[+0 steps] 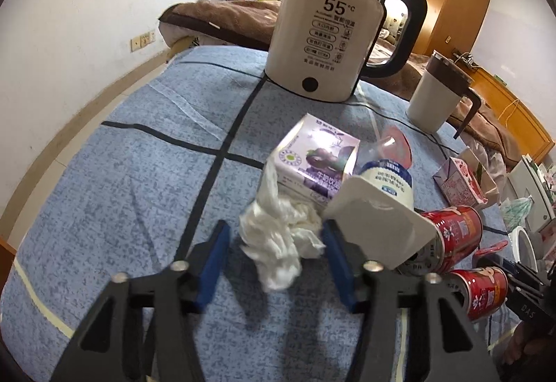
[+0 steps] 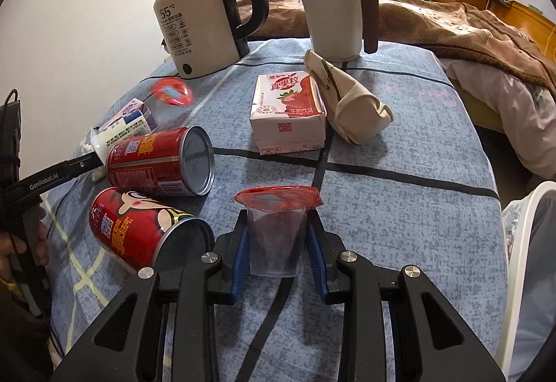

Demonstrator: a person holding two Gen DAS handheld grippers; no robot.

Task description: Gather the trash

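Note:
A crumpled white tissue (image 1: 281,253) lies on the blue tablecloth between the blue pads of my left gripper (image 1: 276,243). The right pad touches it and a small gap shows at the left pad, so the gripper is open. Just beyond are a purple milk carton (image 1: 316,163) and a white yogurt bottle (image 1: 389,180) with its lid peeled back. In the right wrist view my right gripper (image 2: 277,229) is shut on a clear plastic cup (image 2: 276,243) with a red foil lid. Two red cans (image 2: 156,159) (image 2: 139,229) lie on their sides to its left.
A white kettle (image 1: 323,34) and a lidded mug (image 2: 333,17) stand at the table's far side. A strawberry milk carton (image 2: 288,111), a cloth pouch (image 2: 351,104) and another red-lidded cup (image 2: 172,93) lie mid-table. A white bin (image 2: 521,243) stands off the right edge, with a bed behind.

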